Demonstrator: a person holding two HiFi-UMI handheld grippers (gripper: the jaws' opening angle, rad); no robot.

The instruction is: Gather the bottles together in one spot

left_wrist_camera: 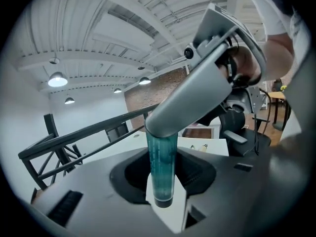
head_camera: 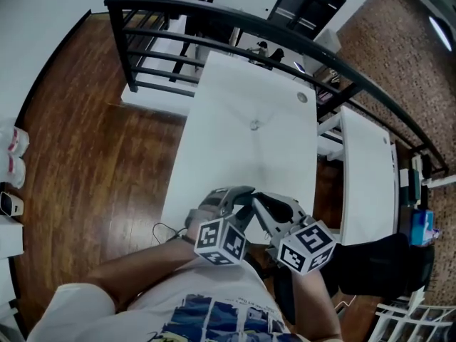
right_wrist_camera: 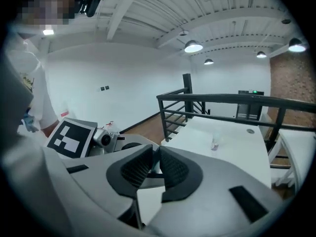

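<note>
White table [head_camera: 228, 120] on wood floor [head_camera: 92, 155], black railing [head_camera: 214, 13] along far side, brick wall [head_camera: 385, 41] far right. Small clear bottle [head_camera: 254, 125] upright mid-table, well beyond both grippers. Left gripper [left_wrist_camera: 163, 157] clamped on teal tube [left_wrist_camera: 162, 174]. Right gripper [right_wrist_camera: 154, 162] jaws together, just beside left.

I count one small bottle [head_camera: 254, 125] that I'm sure of. Two white tables: the long table [head_camera: 214, 162] and the side table [head_camera: 367, 184]. Two grippers: left gripper [head_camera: 235, 192], right gripper [right_wrist_camera: 154, 154]. Two marker cubes: left cube [head_camera: 221, 241], right cube [head_camera: 306, 246]. One black railing [head_camera: 214, 9].
</note>
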